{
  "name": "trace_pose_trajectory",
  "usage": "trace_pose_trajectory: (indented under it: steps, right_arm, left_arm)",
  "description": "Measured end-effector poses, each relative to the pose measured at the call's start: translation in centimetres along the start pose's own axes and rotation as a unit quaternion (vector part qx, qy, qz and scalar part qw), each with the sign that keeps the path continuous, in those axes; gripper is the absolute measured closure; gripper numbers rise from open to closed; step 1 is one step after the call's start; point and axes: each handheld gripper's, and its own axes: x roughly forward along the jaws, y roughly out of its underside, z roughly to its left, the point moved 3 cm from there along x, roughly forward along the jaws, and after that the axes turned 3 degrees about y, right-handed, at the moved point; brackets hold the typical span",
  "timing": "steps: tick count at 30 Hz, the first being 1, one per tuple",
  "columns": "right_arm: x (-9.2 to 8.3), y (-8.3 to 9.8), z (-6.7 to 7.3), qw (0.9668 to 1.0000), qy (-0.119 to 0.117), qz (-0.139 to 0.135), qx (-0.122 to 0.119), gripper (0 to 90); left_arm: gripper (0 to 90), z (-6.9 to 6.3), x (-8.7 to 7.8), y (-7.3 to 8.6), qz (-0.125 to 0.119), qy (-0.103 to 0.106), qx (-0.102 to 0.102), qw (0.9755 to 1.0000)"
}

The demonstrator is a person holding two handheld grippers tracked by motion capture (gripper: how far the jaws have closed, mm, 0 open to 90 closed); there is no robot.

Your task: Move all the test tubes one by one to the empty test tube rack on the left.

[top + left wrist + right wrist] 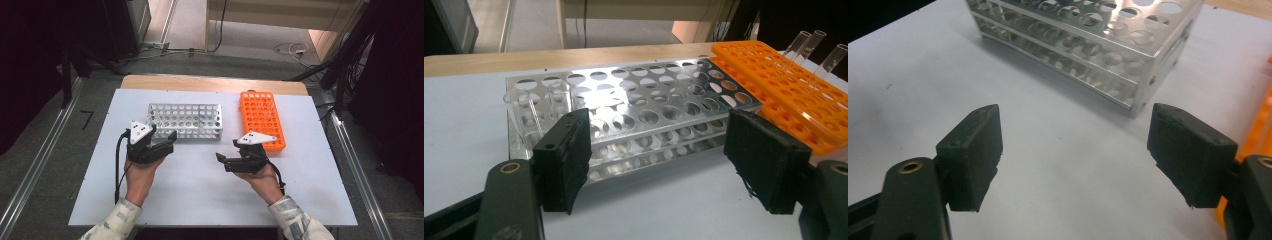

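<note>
High view, surface: you are working over a flat white sheet (200,185) lying on a wooden top whose bare edge is showing at the far side.
High view, racks: a shiny metal rack (185,120), box-shaped with rows of round holes, is sitting left of centre; a bright orange plastic rack (261,120), also perforated, is lying well apart to its right, angled slightly.
High view, grippers: your left gripper (171,139) is hovering just in front of the metal rack, its fingers spread; your right gripper (227,156) is sitting just beside the near end of the orange rack, pointing left, fingers parted.
Left gripper view, fingers: the two matte black padded fingers (564,160) are standing wide apart, gripping nothing.
Left gripper view, contents: clear tubes (558,100) are standing in the metal rack's left corner holes; three more clear tubes (819,47) are rising tilted from the orange rack's far side.
Right gripper view, fingers: the blocky black fingers (970,155) are held open over bare white sheet, the metal rack's riveted corner lying beyond them.
Writing: none is readable.
</note>
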Motion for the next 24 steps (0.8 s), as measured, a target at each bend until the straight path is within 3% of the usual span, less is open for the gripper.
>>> trace_pose_trajectory:
  steps: [4,10,24]
  right_arm:
    - [-0.6,0.4,-1.0,0.9999,0.013,0.0,0.009,20.7]
    - [-1.7,1.0,-2.8,0.9992,0.034,-0.003,0.022,20.8]
    - [-3.1,1.5,-6.2,0.9952,0.082,-0.015,0.052,21.0]
  left_arm:
    - [24.8,0.1,-0.2,0.8,0.007,-0.002,0.009,0.9999]
    - [24.7,0.2,-0.2,1.5,0.01,-0.002,0.0,0.9999]
    - [24.6,-0.1,-0.2,1.7,0.011,-0.001,0.006,0.9999]
